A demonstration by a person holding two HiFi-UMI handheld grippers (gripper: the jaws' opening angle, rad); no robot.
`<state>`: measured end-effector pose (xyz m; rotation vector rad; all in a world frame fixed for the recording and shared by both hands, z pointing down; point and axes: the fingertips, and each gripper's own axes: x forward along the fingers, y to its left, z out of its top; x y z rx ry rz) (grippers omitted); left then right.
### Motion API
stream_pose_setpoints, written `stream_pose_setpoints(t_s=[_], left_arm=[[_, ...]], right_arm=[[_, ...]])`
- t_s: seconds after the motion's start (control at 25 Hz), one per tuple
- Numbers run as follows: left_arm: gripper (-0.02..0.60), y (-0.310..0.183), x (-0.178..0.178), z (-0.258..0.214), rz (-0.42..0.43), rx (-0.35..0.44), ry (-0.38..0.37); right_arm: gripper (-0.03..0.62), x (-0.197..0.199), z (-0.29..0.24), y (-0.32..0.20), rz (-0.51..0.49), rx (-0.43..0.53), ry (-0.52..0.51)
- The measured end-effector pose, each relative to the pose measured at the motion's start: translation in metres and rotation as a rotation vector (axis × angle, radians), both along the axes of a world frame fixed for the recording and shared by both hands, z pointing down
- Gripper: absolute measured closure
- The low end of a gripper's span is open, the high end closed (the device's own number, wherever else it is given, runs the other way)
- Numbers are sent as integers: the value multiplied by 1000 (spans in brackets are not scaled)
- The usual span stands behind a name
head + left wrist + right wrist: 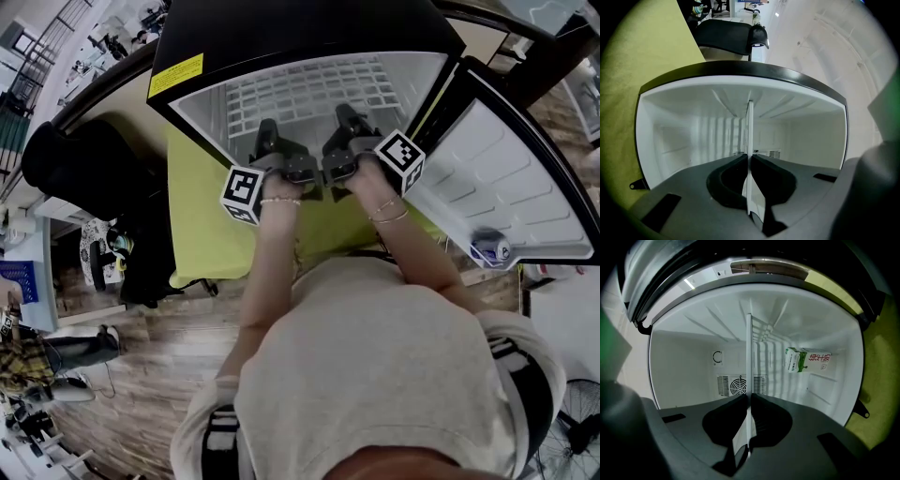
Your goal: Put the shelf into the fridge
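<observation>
Clamping wire shelf (309, 89): left gripper (269, 139) and right gripper (347, 124), jaws pinched tight on its near edge, inside open fridge (281, 28); milk carton (806, 360) within.

Around you: yellow-green cloth (202, 234) draped at your left, with wood-plank floor (159, 361) below it. Black padded chair (724, 40) beyond the cloth. Green-and-white milk carton (806, 360) ahead on your right. Blue-and-white drinks can (489, 248) low at your right.

My right gripper (749, 397) gripped the thin white shelf (749, 352), seen edge-on, inside the fridge (684, 362). A milk carton (806, 360) showed at right, a fan vent (738, 386) behind.
</observation>
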<state>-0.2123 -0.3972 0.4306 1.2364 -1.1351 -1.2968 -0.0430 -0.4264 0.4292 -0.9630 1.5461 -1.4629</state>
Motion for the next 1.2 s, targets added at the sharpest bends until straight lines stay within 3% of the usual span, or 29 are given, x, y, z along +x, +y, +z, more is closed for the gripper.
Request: stream_pose_setpoints(t_s=[0.92,1.2], left_arm=[[552,15,2,1,8,-25,24],[583,31,-3,-2,-5,-22,-26]], right_arm=[[566,5,1,16,-1,-37,-39],[597,7,1,29,-2,-17,-19]])
